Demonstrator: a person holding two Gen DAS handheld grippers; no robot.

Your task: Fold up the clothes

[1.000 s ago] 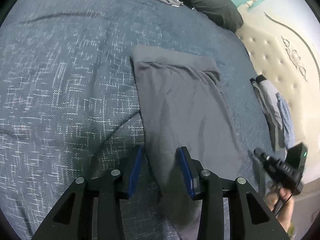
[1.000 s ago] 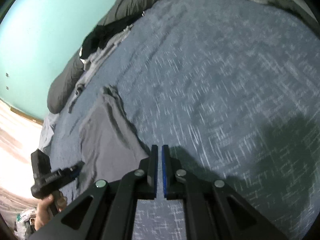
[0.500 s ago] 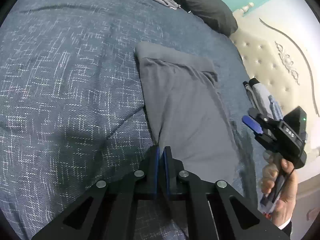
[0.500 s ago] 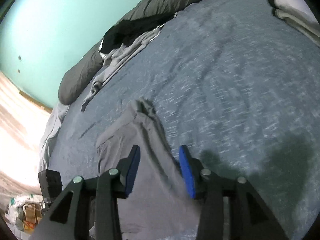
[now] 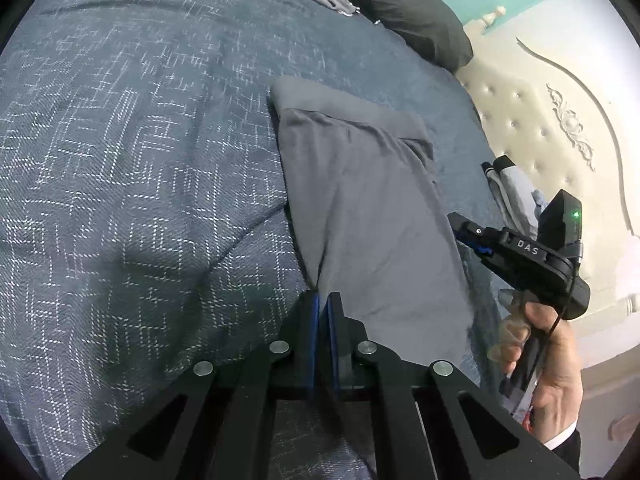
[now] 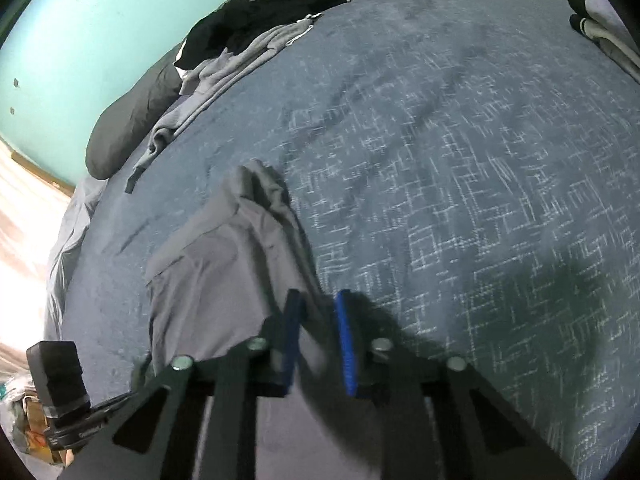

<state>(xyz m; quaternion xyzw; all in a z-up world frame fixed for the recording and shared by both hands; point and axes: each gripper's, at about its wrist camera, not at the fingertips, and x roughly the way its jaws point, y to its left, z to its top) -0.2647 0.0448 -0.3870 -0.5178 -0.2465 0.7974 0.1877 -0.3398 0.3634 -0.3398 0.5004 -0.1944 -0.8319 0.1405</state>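
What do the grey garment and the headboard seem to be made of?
Grey garment: probably a thin, soft knit, matte; it drapes in fine wrinkles. Headboard: apparently cream padded leather or imitation, slightly glossy; it has button tufting and carved trim.

Matt grey cloth garment [image 5: 372,216] on woven bedspread [image 5: 140,152].

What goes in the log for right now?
left gripper: shut on grey cloth | right gripper: closing around cloth edge | bed: underneath

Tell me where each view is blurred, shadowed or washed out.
Left wrist view: sharp, a soft shadow on the bedspread, headboard pale and bright. Right wrist view: motion blur on the right gripper and grey garment, floor at left blown out, fisheye curving the edges.
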